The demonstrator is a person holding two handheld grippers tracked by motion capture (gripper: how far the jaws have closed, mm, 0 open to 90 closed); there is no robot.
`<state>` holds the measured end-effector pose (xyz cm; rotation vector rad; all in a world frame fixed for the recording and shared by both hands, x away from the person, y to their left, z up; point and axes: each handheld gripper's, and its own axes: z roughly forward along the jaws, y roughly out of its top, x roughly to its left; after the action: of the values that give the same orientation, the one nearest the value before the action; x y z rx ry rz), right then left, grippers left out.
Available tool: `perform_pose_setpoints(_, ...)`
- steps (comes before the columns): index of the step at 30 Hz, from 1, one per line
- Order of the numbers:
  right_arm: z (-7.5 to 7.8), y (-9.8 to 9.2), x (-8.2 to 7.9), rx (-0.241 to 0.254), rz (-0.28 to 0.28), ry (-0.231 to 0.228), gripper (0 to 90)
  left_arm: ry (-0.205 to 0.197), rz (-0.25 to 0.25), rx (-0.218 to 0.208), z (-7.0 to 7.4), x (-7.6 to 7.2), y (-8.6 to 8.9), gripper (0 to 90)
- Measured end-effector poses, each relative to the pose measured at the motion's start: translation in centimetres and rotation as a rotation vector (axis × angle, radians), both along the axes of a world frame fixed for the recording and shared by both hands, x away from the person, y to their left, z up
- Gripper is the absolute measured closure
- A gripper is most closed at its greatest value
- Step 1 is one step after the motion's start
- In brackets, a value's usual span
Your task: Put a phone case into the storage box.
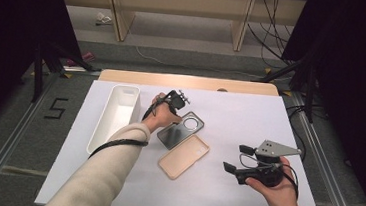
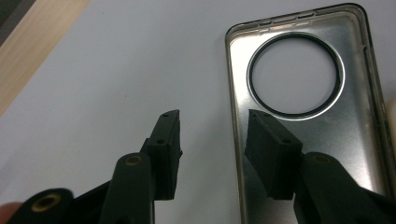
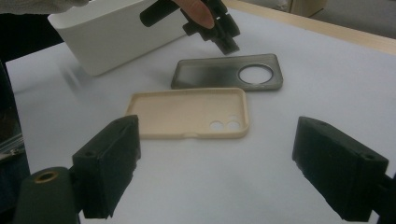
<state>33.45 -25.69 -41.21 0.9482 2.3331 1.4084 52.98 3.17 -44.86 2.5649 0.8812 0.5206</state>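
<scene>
High view looks down and forward over your whole table point(image 1: 250, 119). Your left gripper view sits close above the grey phone case point(image 2: 308, 116), facing down. Your right gripper view looks low across the table; it shares that case point(image 3: 224, 72) and the beige case point(image 3: 187, 112).

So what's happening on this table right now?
A person works two handheld grippers over a white table. The left gripper hovers at the side edge of a grey phone case with a round camera hole, jaws straddling its rim but not clamped. A beige phone case lies beside it, a white tray to the left. The right gripper waits open, off to the side.
</scene>
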Motion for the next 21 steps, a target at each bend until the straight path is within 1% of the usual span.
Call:
perform_pose_setpoints(4,0.02,-0.02,-0.02,0.000,0.000,0.000,16.0,0.016,-0.002,0.011,-0.24,0.08,-0.24,53.8)
perform_pose_setpoints(8,0.01,-0.03,-0.01,0.001,0.001,0.001,16.0,0.017,-0.004,0.035,-0.33,0.39,-0.20,53.5)
perform_pose_setpoints(14,0.02,-0.03,-0.01,0.000,0.002,0.003,16.0,0.030,-0.002,0.050,-0.51,0.56,-0.19,52.3)
perform_pose_setpoints(15,0.01,-0.02,-0.01,0.001,0.002,0.002,16.0,0.029,-0.008,0.061,-0.53,0.61,-0.16,52.2)
perform_pose_setpoints(18,0.01,-0.02,0.00,0.001,0.003,0.004,16.0,0.035,-0.009,0.074,-0.65,0.64,-0.23,52.1)
perform_pose_setpoints(21,0.00,-0.01,-0.01,0.001,0.004,0.004,16.0,0.040,-0.011,0.080,-0.80,0.67,-0.35,52.1)
